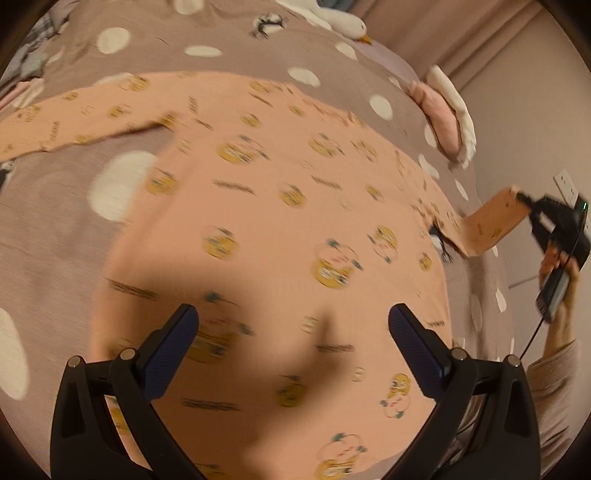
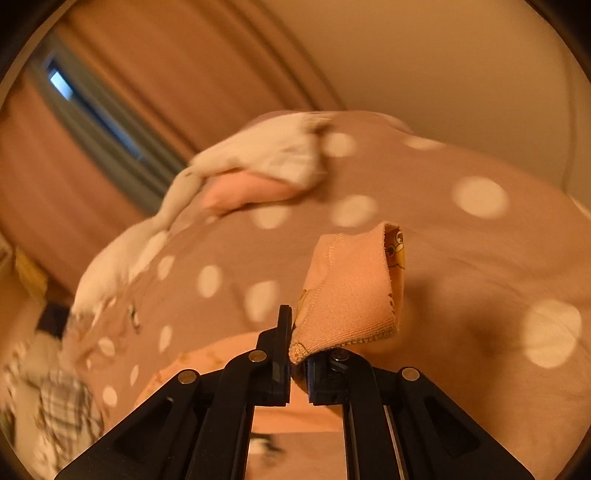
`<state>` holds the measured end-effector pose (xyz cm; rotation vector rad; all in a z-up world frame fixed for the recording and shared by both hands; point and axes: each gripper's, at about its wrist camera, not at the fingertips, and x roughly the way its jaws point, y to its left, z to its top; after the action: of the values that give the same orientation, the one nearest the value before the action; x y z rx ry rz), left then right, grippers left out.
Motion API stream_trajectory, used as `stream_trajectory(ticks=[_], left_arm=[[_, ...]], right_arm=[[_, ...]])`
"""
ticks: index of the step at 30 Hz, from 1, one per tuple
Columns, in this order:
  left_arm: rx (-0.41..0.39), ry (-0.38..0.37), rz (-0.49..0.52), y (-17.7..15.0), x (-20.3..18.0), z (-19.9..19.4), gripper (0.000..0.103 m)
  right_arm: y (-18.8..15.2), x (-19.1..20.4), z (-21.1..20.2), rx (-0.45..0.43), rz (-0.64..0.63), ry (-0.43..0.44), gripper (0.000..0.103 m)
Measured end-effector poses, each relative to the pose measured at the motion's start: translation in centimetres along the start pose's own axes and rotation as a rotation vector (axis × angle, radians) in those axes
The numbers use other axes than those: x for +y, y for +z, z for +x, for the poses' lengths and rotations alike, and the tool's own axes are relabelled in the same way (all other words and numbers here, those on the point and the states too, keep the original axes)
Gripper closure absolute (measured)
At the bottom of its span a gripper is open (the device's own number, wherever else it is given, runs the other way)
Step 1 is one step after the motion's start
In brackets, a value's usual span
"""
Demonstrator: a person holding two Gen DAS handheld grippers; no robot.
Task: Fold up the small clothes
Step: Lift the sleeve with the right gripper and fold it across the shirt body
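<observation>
A peach long-sleeved shirt [image 1: 280, 206] with yellow cartoon prints lies spread flat on a taupe bedspread with white dots [image 1: 55, 229]. My left gripper [image 1: 293, 325] is open and empty, hovering over the shirt's lower part. My right gripper [image 1: 526, 206] is shut on the cuff of the shirt's right sleeve [image 1: 495, 221] and holds it lifted at the right edge of the bed. In the right wrist view the gripper [image 2: 298, 354] pinches the ribbed peach cuff [image 2: 351, 291], which stands up above the bedspread [image 2: 461, 258]. The other sleeve [image 1: 74, 114] lies stretched out to the left.
A pink and white folded garment [image 1: 447, 118] lies at the bed's right edge; it also shows in the right wrist view [image 2: 258, 173]. A white plush goose [image 1: 343, 20] lies at the far end. More clothes [image 1: 22, 74] sit far left. A wall socket [image 1: 567, 186] is on the right.
</observation>
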<state>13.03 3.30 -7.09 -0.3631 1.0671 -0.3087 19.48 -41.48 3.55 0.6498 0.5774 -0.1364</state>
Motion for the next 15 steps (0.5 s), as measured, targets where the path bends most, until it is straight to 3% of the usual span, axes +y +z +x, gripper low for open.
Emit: stream_trajectory(ticks=[4,8,12,15], left_arm=[[-0.049,0.025,-0.028,1.1,2.9,-2.0,0.0],[-0.082,0.044,-0.069,1.7,5.8,-3.6,0.0],[-0.103,0.069,-0.117,1.9,8.5,-4.6,0.0],[-0.108,0.076,-0.147,1.8,10.0,-5.0,0.0]], right_arm=[[-0.3,9.7,1.7,0.007,-0.151,0.058,0.095],[-3.2,18.4,3.8,0.021,-0.321,0.097,0.095],[-8.9,25.9,7.2,0.066,-0.528,0.103,0.095],[-14.0,28.5,9.9,0.124,-0.678,0.08,0.095]])
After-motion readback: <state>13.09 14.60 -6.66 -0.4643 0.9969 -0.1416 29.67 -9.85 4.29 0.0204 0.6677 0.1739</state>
